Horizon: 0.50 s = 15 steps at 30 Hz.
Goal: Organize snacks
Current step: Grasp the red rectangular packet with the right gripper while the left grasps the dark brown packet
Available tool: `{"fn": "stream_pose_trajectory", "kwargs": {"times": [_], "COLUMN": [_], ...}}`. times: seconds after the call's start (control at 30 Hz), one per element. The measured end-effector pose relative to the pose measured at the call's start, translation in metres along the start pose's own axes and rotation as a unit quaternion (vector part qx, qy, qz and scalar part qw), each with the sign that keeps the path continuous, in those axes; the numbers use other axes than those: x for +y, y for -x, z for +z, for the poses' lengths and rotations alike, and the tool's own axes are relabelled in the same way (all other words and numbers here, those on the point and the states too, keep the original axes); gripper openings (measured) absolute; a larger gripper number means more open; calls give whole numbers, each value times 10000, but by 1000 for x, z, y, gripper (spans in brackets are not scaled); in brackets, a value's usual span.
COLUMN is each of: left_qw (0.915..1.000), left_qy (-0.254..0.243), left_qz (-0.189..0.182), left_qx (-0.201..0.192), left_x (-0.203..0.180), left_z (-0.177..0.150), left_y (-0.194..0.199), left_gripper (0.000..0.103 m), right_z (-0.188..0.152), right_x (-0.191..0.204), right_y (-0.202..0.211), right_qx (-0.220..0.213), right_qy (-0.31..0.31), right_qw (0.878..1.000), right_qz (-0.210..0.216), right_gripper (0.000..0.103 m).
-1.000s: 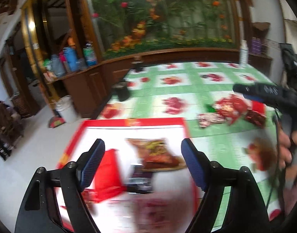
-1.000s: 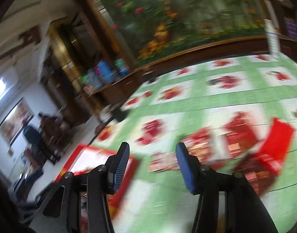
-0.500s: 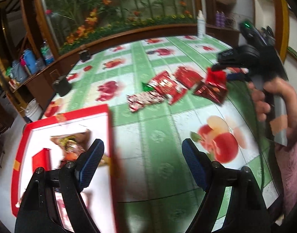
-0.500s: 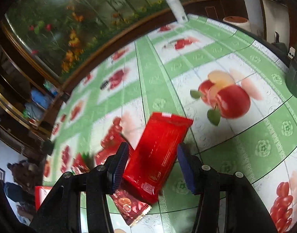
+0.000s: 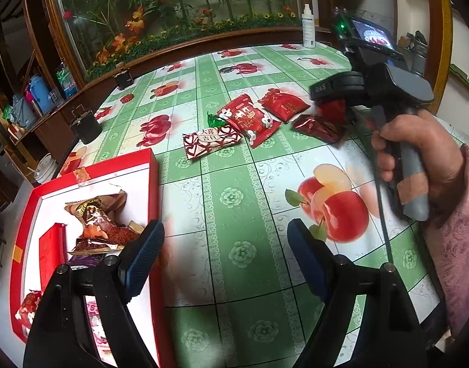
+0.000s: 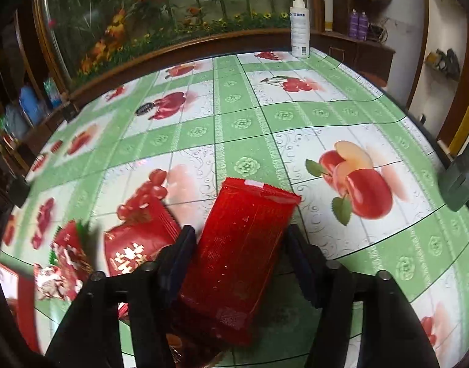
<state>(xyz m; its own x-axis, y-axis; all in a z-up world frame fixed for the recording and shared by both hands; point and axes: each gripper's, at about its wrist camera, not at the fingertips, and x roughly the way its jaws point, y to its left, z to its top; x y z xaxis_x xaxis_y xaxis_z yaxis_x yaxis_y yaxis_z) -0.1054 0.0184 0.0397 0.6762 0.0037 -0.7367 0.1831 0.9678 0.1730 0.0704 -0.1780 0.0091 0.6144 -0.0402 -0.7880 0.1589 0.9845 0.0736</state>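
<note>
Left wrist view is showing the left gripper (image 5: 225,247) hanging wide and empty over the green tablecloth (image 5: 243,202), just beside the red tray (image 5: 153,165) holding several snacks. Farther off, loose snack packets (image 5: 249,119) are lying together. The right gripper (image 6: 239,253) is bracketing a long red packet (image 6: 243,239); whether it is squeezing, I cannot tell. A spray bottle (image 6: 299,27) is standing at the table's far edge.

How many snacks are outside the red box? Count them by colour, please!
Bright red packets: 3
Dark red packet: 1
Red-and-white heart packet: 1
Green candy: 1
Total: 6
</note>
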Motion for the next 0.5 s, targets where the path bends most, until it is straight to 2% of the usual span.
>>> {"fn": "stream_pose_trajectory", "kwargs": {"times": [0.1, 0.3, 0.4, 0.5], "left_qw": [10000, 9993, 9972, 9960], "left_qy": [-21, 126, 367, 534], "left_qz": [7, -293, -551, -521], "left_qx": [56, 179, 341, 501], "left_x": [1, 0, -13, -37], "left_z": [5, 33, 55, 78], "left_y": [1, -3, -16, -38], "left_gripper": [83, 83, 83, 83], "right_z": [0, -2, -7, -11], "right_x": [-6, -44, -70, -86], "right_y": [1, 9, 15, 18], "right_qx": [82, 238, 203, 174], "right_qy": [155, 519, 673, 686], "right_qw": [9997, 9984, 9975, 9974], "right_qz": [-163, 8, 78, 133], "right_gripper": [52, 52, 52, 53]}}
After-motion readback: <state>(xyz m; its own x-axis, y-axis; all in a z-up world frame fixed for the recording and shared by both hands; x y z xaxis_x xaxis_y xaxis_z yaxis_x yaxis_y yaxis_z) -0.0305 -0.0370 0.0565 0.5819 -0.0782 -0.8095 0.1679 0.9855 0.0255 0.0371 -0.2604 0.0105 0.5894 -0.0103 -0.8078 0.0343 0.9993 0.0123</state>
